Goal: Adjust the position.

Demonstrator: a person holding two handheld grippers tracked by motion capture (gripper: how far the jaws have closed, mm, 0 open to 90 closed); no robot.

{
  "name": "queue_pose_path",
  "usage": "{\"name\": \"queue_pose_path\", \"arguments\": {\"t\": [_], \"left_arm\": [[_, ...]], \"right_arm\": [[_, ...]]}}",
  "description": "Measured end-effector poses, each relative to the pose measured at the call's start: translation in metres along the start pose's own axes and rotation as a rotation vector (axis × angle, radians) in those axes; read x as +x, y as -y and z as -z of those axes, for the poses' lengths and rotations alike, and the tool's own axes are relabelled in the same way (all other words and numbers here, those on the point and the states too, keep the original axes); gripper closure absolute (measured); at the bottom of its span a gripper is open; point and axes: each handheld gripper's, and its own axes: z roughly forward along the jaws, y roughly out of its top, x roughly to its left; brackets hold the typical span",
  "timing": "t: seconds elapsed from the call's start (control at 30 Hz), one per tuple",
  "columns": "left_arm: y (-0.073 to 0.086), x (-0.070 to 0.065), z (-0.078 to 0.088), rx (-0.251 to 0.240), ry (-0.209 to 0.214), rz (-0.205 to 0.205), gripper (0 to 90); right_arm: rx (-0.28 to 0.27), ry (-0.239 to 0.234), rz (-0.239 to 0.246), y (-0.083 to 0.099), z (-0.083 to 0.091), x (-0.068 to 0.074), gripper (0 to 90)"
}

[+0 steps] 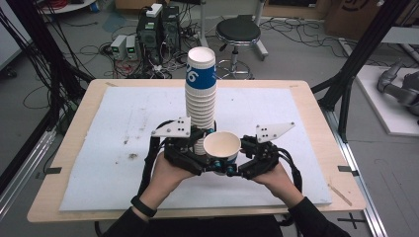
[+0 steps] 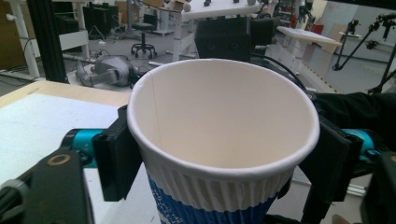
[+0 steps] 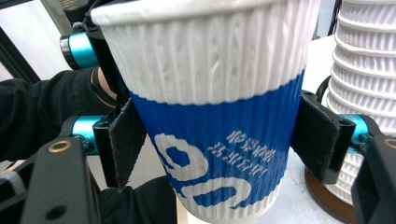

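Two grippers meet at a single paper cup [image 1: 222, 146] near the table's [image 1: 69, 197] front edge in the high view, just in front of a tall stack of cups [image 1: 201, 94]. From the left gripper [image 2: 219, 154] view, the cup's open mouth and bare white inside show, the black jaws pressed on its ribbed wall just below the rim. From the right gripper [image 3: 219, 144] view, the blue printed band shows instead, with those jaws clamped on either side of it and the stack just beyond.
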Motion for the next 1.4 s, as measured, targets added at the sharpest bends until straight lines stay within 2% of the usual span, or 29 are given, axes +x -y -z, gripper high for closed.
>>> {"name": "queue_pose_path", "arguments": {"t": [0.1,0.17,0.37,0.47,0.57,0.77,0.93,1.17,1.3,1.4], "left_arm": [[0.0,0.001,0.001,-0.025,0.011,0.008,15.4],[-0.001,0.001,0.003,-0.033,0.018,0.007,15.3],[0.001,0.001,0.014,-0.068,-0.025,0.002,14.1],[0.002,0.003,0.018,-0.077,-0.03,0.01,14.1],[0.005,0.004,0.016,-0.064,-0.031,0.01,14.1],[0.013,0.003,0.002,-0.018,-0.005,0.021,14.1],[0.019,0.003,-0.008,0.013,-0.001,0.03,14.1],[0.024,0.003,-0.017,0.033,-0.009,0.039,14.2],[0.026,0.003,-0.02,0.033,-0.001,0.041,14.9],[0.027,0.002,-0.02,0.02,0.011,0.04,22.0]], "right_arm": [[-0.001,-0.004,-0.008,0.0,0.001,-0.001,24.3],[-0.001,-0.002,-0.006,0.0,0.002,-0.001,24.4],[-0.036,0.022,-0.002,-0.002,0.01,-0.002,24.7],[-0.068,0.034,-0.001,-0.004,0.017,-0.003,24.8],[-0.09,0.044,0.004,-0.006,0.021,-0.002,24.9],[-0.123,0.052,0.01,-0.008,0.026,0.0,24.9],[-0.143,0.055,0.013,-0.01,0.028,0.002,24.9],[-0.149,0.044,0.008,-0.01,0.024,0.004,24.9],[-0.146,0.041,0.015,-0.01,0.021,0.005,24.9],[-0.141,0.035,0.013,-0.01,0.019,0.006,24.9]]}}
